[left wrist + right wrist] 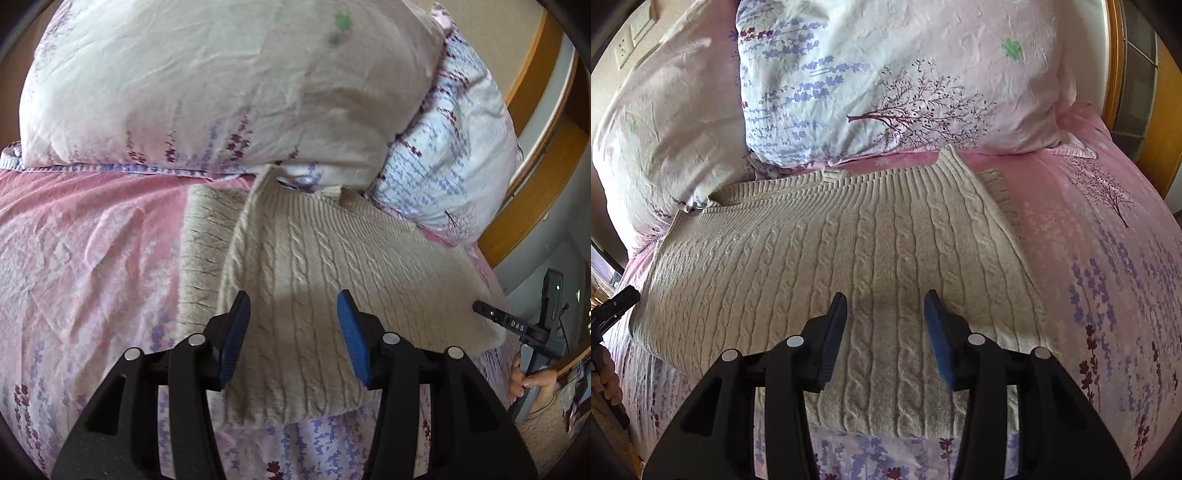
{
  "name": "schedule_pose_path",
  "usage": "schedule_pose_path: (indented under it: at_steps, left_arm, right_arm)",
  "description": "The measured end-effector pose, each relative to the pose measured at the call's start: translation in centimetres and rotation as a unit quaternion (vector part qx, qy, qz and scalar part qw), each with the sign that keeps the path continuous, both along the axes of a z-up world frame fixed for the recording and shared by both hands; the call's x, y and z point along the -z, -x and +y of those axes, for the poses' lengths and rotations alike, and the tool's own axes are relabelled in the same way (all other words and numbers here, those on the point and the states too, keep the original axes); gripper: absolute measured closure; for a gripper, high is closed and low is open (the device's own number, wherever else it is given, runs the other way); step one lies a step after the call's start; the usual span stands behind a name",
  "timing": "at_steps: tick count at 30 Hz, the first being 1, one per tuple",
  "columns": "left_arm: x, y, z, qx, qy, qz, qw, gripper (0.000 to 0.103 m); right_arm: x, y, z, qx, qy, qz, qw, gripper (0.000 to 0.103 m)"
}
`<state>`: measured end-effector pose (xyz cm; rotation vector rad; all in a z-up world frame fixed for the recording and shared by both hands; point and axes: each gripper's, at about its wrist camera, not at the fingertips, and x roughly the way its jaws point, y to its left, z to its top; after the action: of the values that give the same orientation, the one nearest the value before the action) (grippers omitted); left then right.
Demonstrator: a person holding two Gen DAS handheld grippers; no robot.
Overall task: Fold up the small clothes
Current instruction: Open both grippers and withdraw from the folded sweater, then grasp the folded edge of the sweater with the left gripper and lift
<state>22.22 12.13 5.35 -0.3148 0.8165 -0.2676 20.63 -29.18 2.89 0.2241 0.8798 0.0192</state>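
on pink bedsheet [1108, 258] folded sweater [849, 251] flat, edges free; left claw [293, 295], right claw [885, 297] parted, empty

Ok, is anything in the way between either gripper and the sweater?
Nothing visible. The left gripper and right gripper both hang with open jaws right over the bare knit of the sweater.

Cream cable-knit sweater [314, 266] [849, 266], lying flat on a pink floral bedsheet [92, 240] [1089, 240], folded into a compact, roughly rectangular bundle. Ribbed neckline at the far edge, just beside the pillows [221, 92] [905, 81]; cable columns run from far to near. One folded-under layer protrudes along one side edge. Near edge is a rounded fold.
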Motion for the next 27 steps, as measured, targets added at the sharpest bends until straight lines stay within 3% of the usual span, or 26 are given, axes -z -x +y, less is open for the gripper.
schedule_pose_path:
  at_steps: [4, 6, 9, 14, 18, 22, 27]
  left_arm:
    - [0.6, -1.1, 3.1, -0.041, 0.035, 0.036, 0.9979, 0.053]
    - [1.0, -1.7, 4.1, -0.05, 0.057, 0.05, 0.9959, 0.052]
    - [1.8, -2.5, 4.9, -0.061, 0.076, 0.069, 0.9928, 0.046]
    - [2.9, -3.5, 5.1, -0.063, 0.103, 0.089, 0.9887, 0.039]
    - [3.0, -4.2, 4.5, -0.052, 0.11, 0.091, 0.9885, 0.038]
    - [3.1, -4.8, 3.9, -0.044, 0.111, 0.089, 0.9889, 0.038]
    - [3.7, -5.6, 4.2, -0.034, 0.16, 0.099, 0.9815, 0.044]
  right_arm:
    - [-0.4, -0.9, 1.5, -0.011, 0.005, 0.0, 1.0, 0.045]
    - [-0.3, -1.4, 2.4, -0.015, 0.015, 0.004, 1.0, 0.044]
    - [-0.4, -2.0, 3.6, -0.017, 0.025, 0.0, 1.0, 0.034]
    - [0.1, -2.9, 5.1, -0.017, 0.05, 0.008, 0.999, 0.033]
    - [0.7, -3.0, 5.9, -0.023, 0.087, 0.007, 0.996, 0.03]
    - [0.7, -2.8, 5.8, -0.025, 0.087, 0.002, 0.996, 0.03]
    - [0.7, -2.9, 5.8, -0.027, 0.089, 0.0, 0.996, 0.03]
